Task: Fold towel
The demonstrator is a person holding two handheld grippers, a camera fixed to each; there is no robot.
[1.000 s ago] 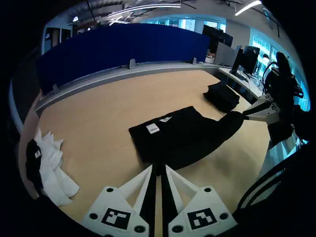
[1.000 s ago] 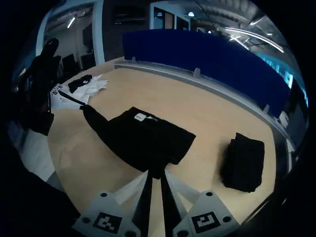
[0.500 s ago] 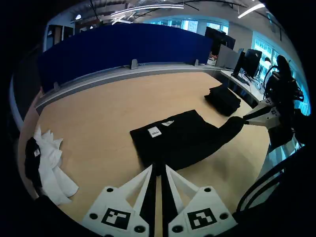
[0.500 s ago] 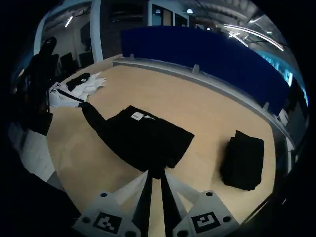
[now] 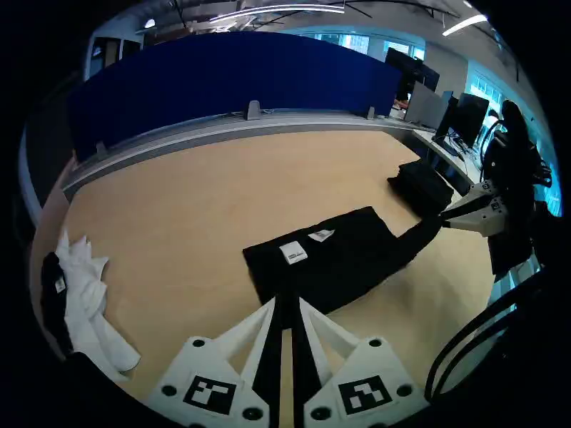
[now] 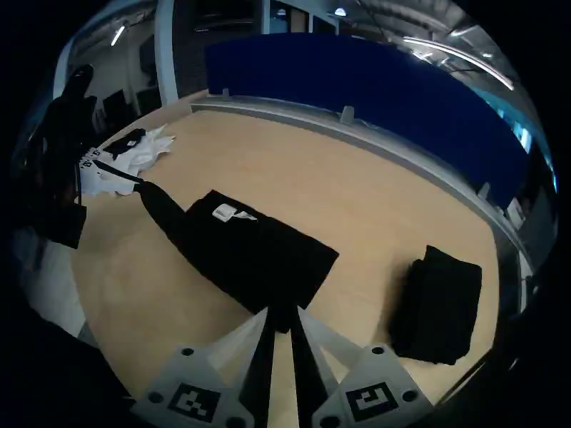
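Note:
A black towel point(image 5: 335, 257) with a white label lies folded on the wooden table point(image 5: 178, 200). In the left gripper view my left gripper point(image 5: 287, 314) is shut on the towel's near edge. Farther off, my right gripper point(image 5: 446, 217) pinches the towel's far right corner, which is pulled out into a point. In the right gripper view the same towel point(image 6: 250, 250) stretches from my right gripper point(image 6: 283, 321), shut on its near corner, to the left gripper point(image 6: 132, 182), which grips its far left corner. The cloth hangs taut between the two.
A stack of folded black towels point(image 5: 425, 187) point(image 6: 437, 303) sits on the table to the right. A pile of white and black cloths point(image 5: 78, 299) point(image 6: 135, 150) lies at the left end. A blue partition point(image 5: 228, 71) runs along the far edge, with monitors point(image 5: 464, 118) beyond.
Both grippers have kept their hold and drawn the towel along the table. It now lies narrower and tauter between them, and the black stack sits farther from it.

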